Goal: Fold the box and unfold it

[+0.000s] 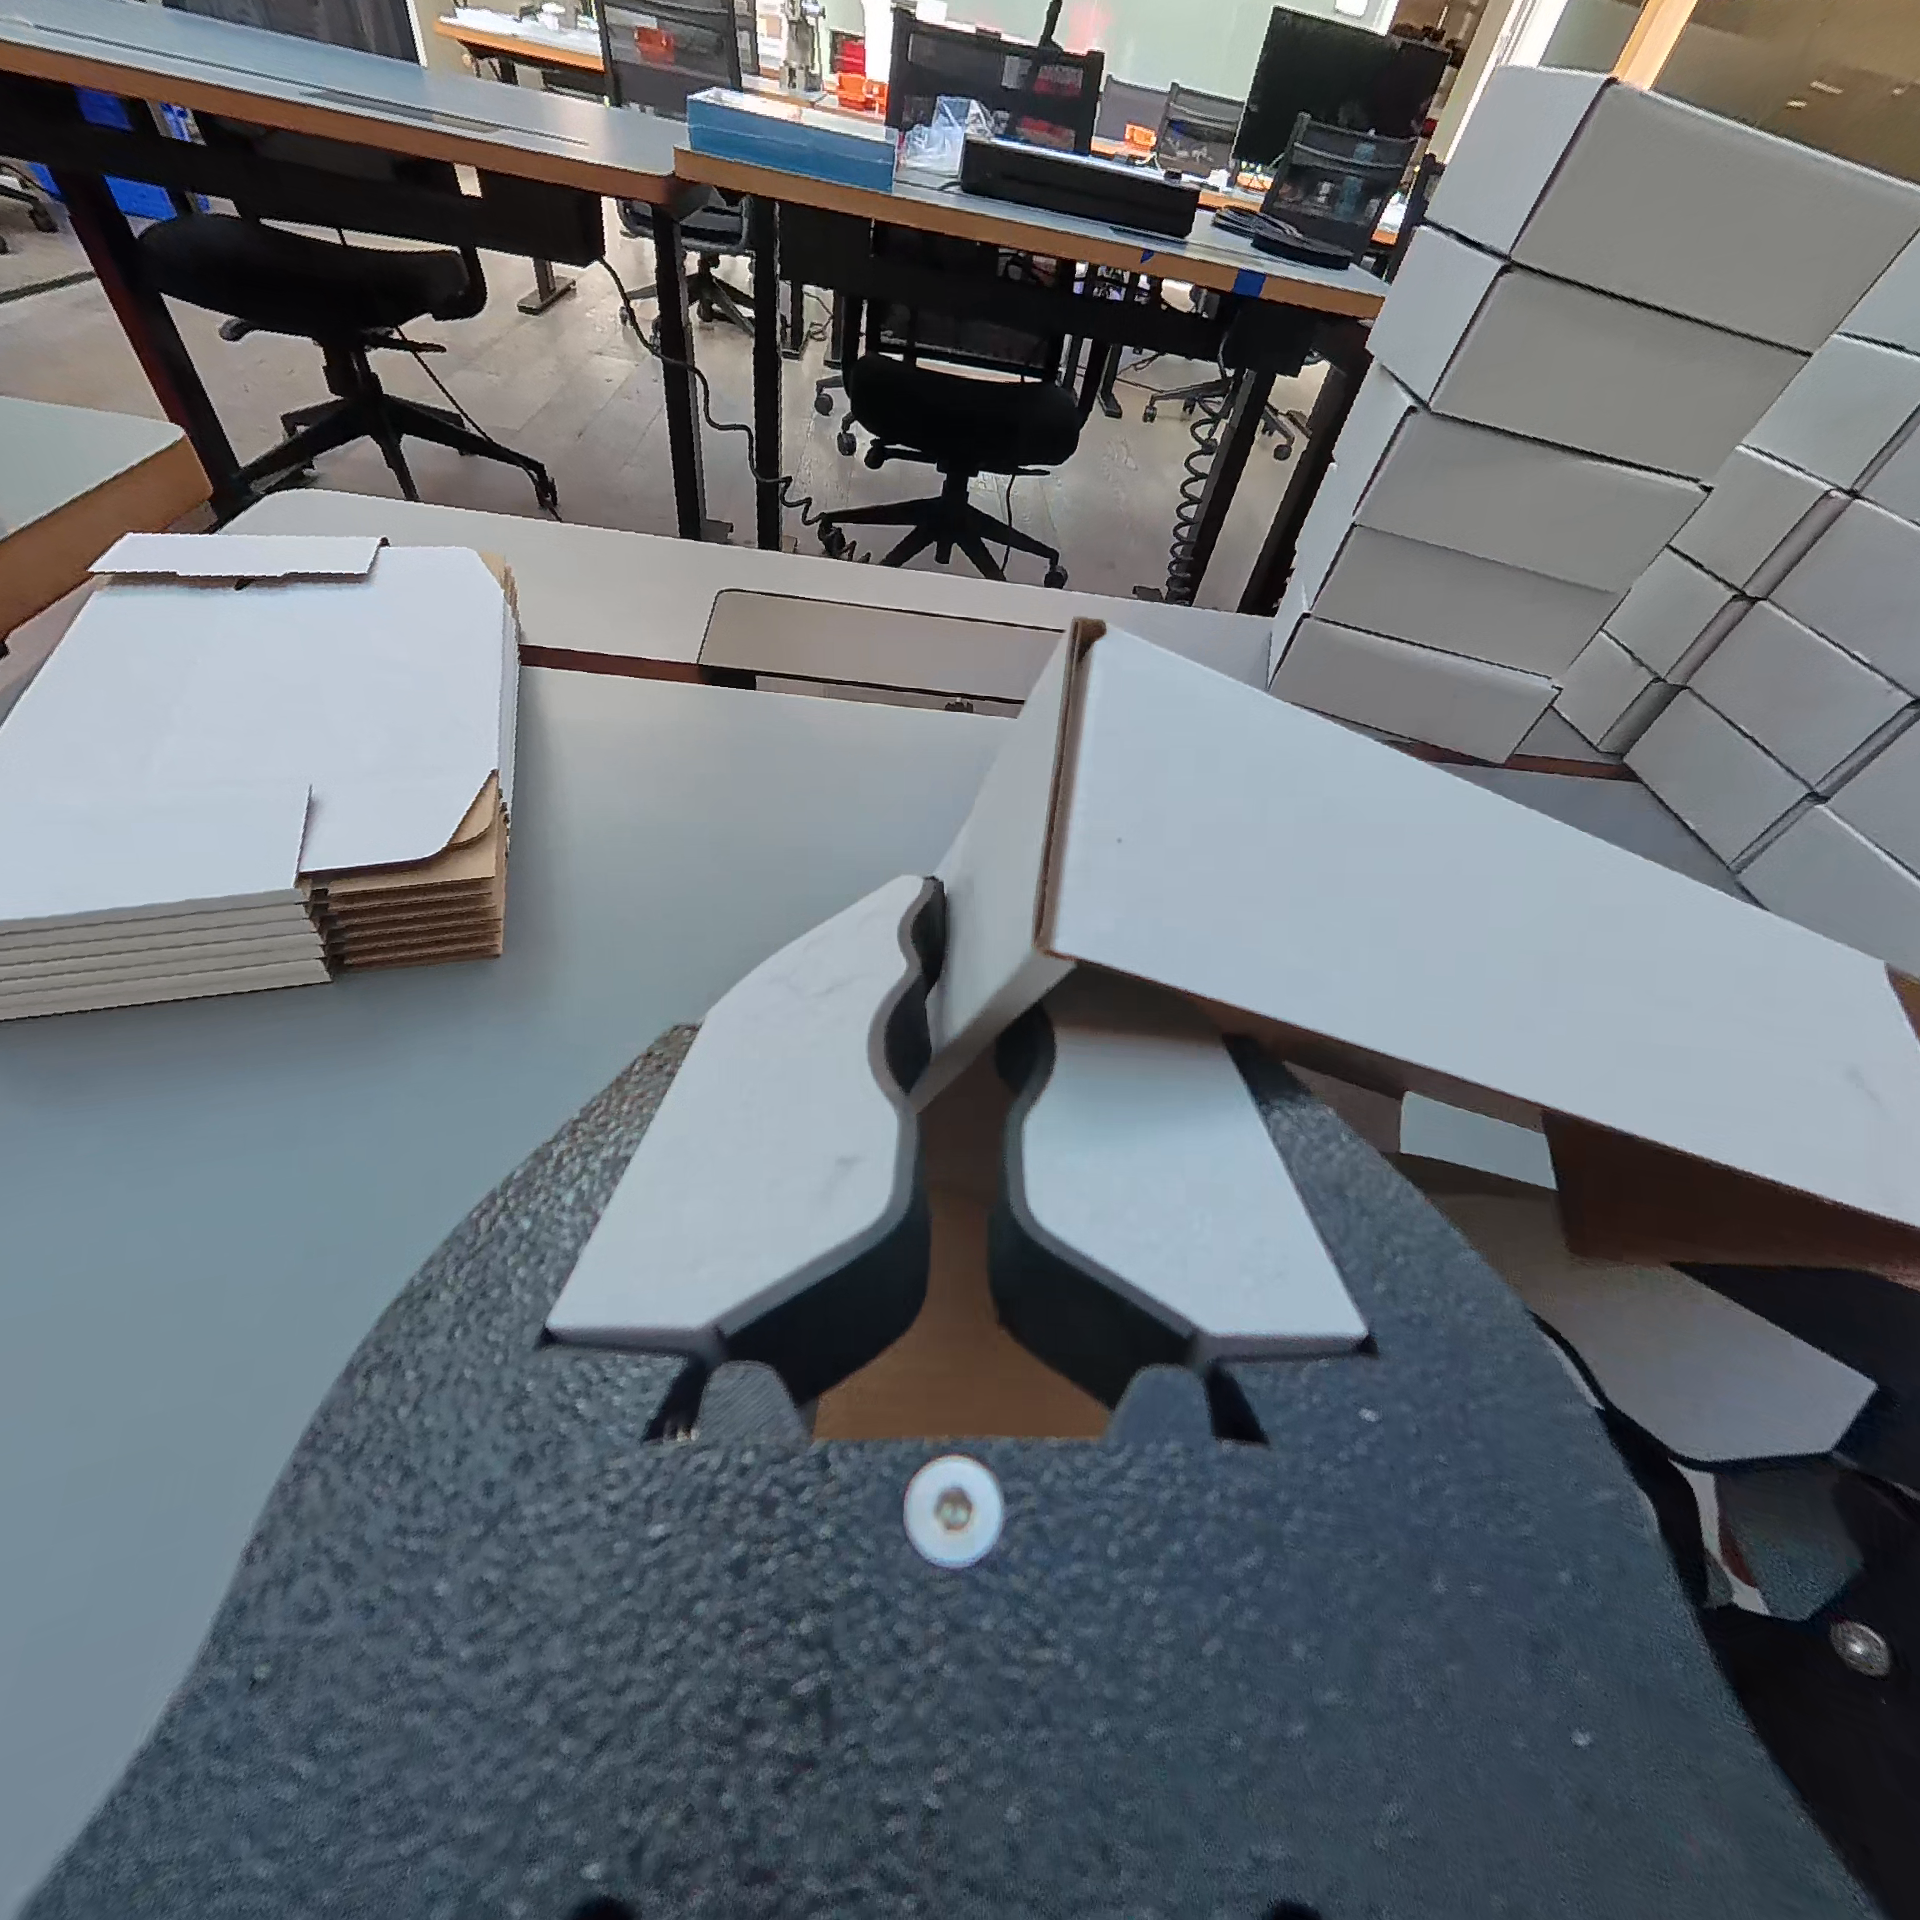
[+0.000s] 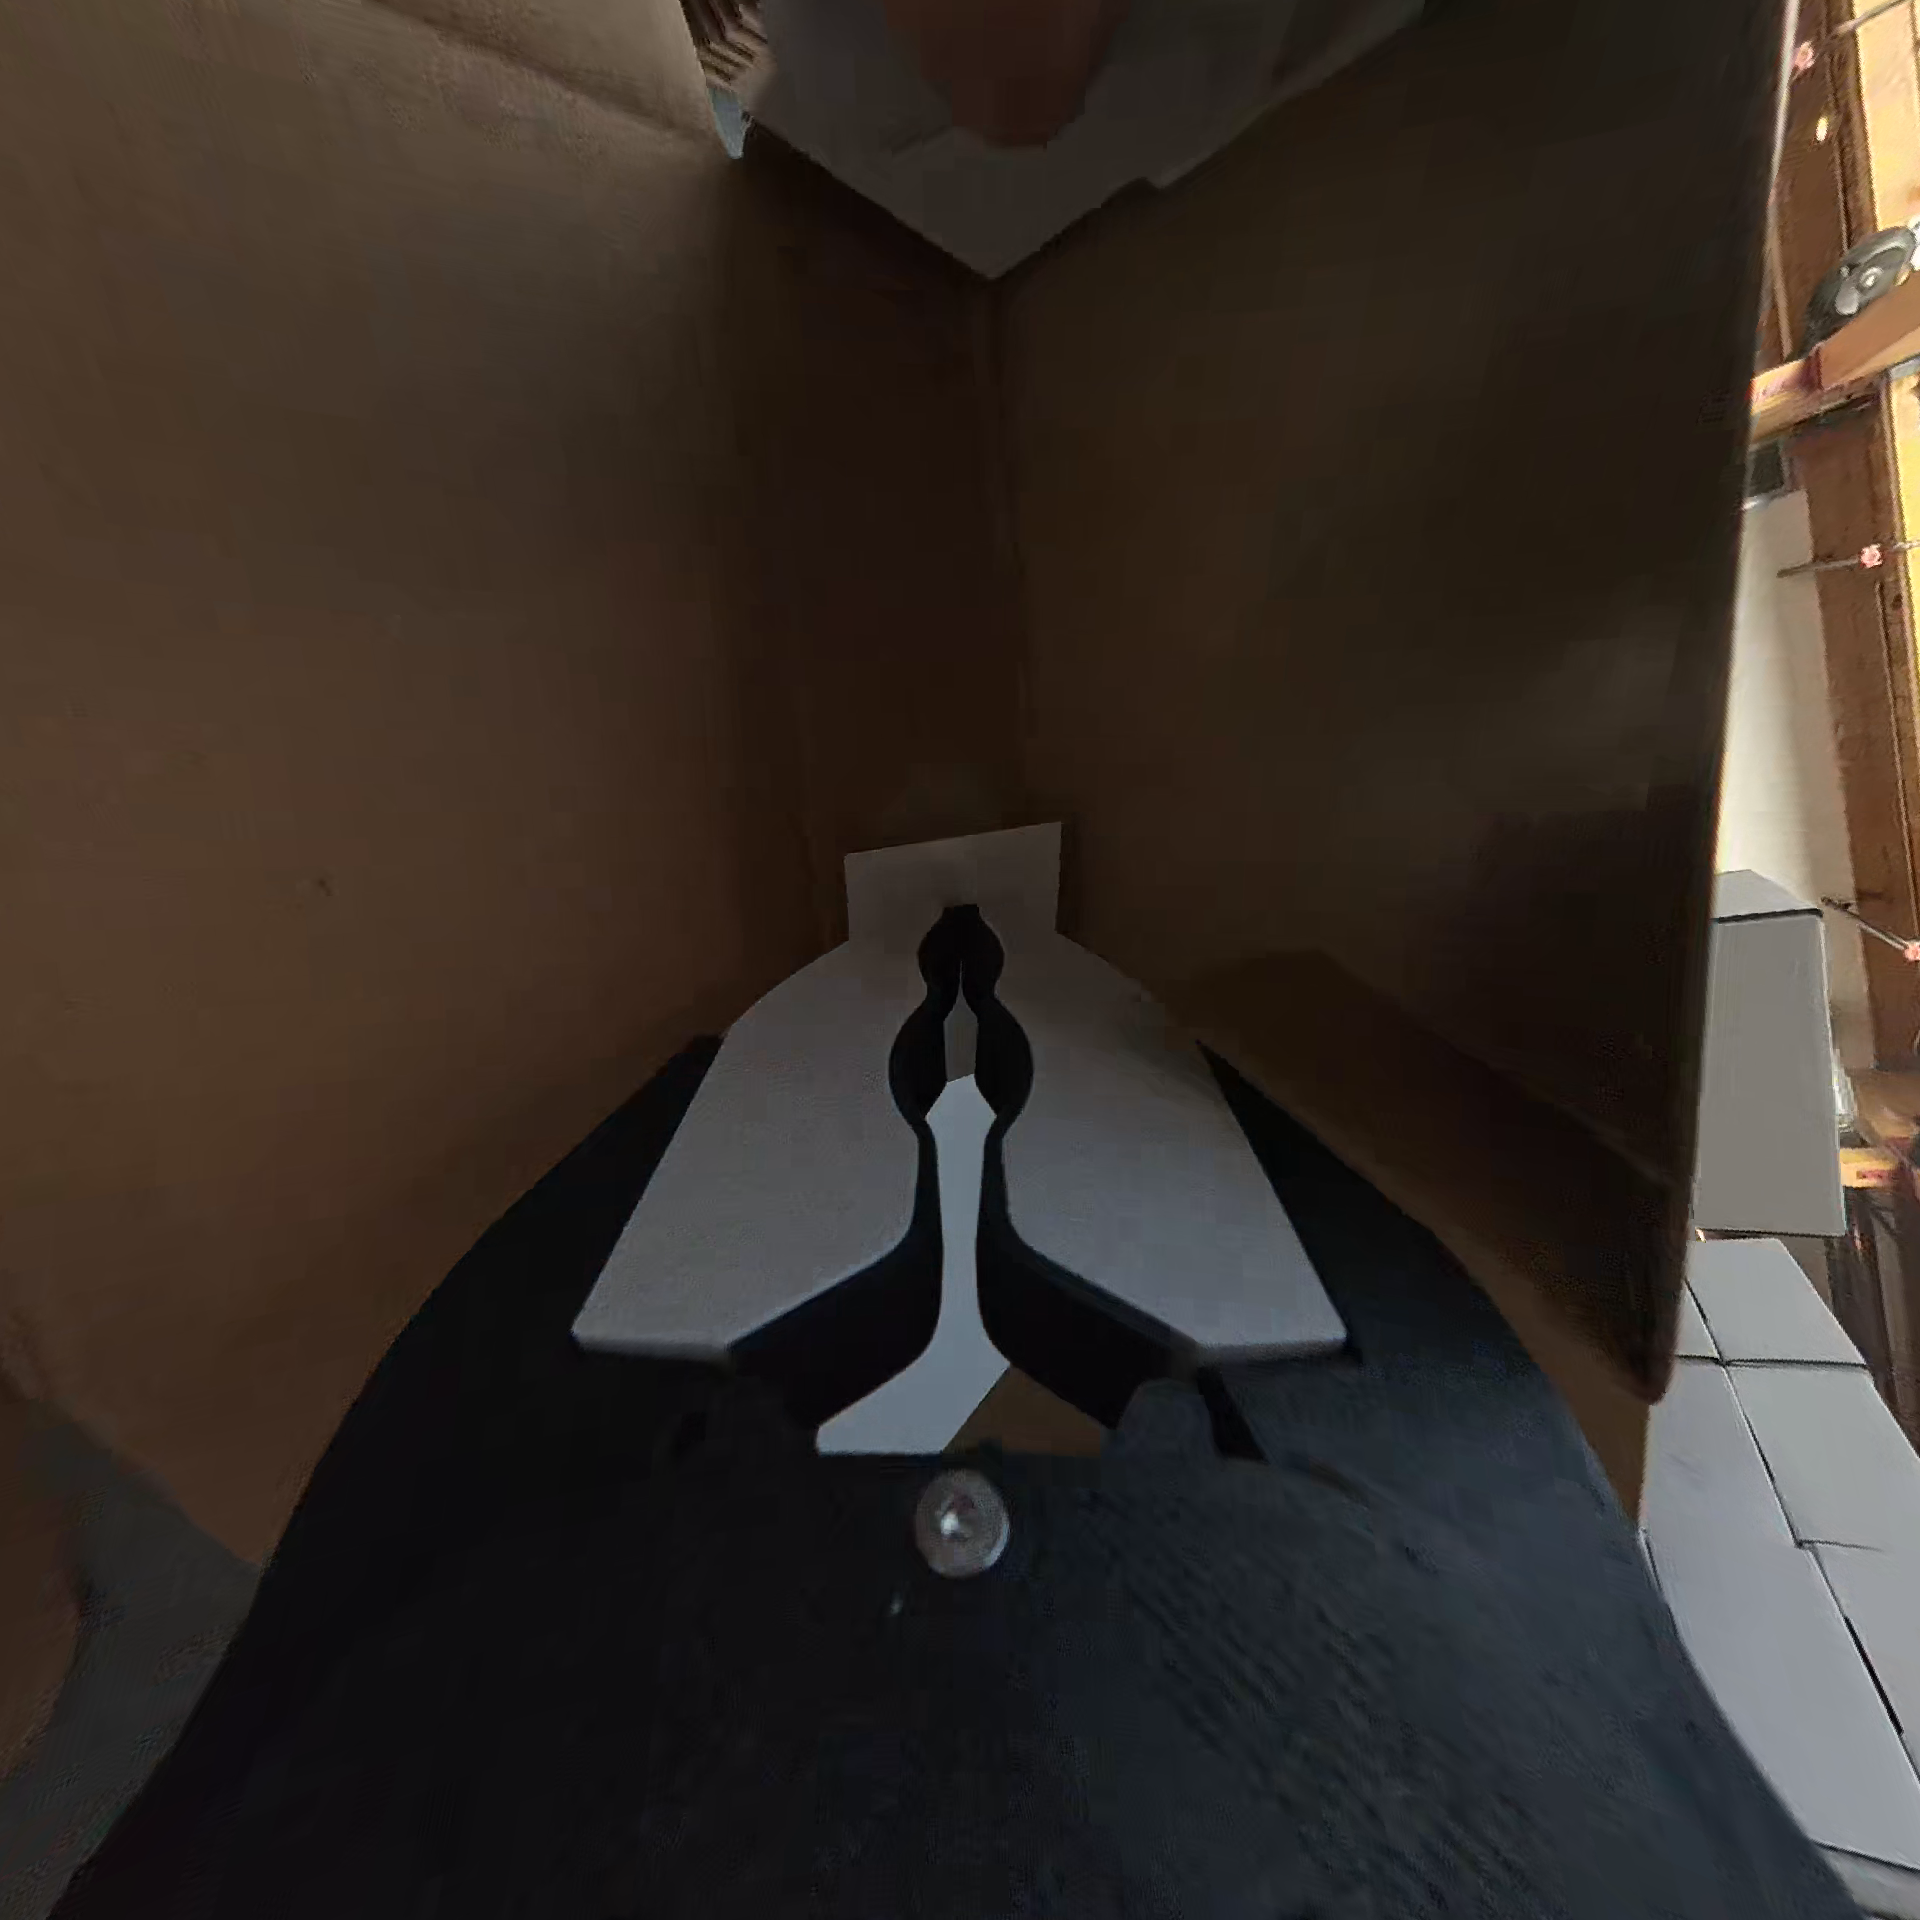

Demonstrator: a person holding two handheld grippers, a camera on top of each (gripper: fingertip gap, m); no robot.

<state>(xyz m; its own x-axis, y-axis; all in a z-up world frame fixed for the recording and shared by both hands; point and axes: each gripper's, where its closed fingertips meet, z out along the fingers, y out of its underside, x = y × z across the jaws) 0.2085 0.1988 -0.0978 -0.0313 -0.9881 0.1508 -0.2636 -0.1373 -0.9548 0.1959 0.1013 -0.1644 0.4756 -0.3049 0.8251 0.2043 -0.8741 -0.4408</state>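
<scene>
White box [image 1: 1351,883] tilted, long axis running right, both grippers' fingers [image 1: 790,1122] closed on its flaps

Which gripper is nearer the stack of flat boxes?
Left. The left gripper, holding the box, has the stack of flat boxes just to its left; the right gripper is inside the box.

Box [image 1: 1351,883] white outside, brown inside; tabletop [image 1: 675,831] seemingly grey.

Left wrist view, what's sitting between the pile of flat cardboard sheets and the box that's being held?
Nothing: in the left wrist view only bare grey table separates the flat cardboard stack from the box in the left gripper.
</scene>
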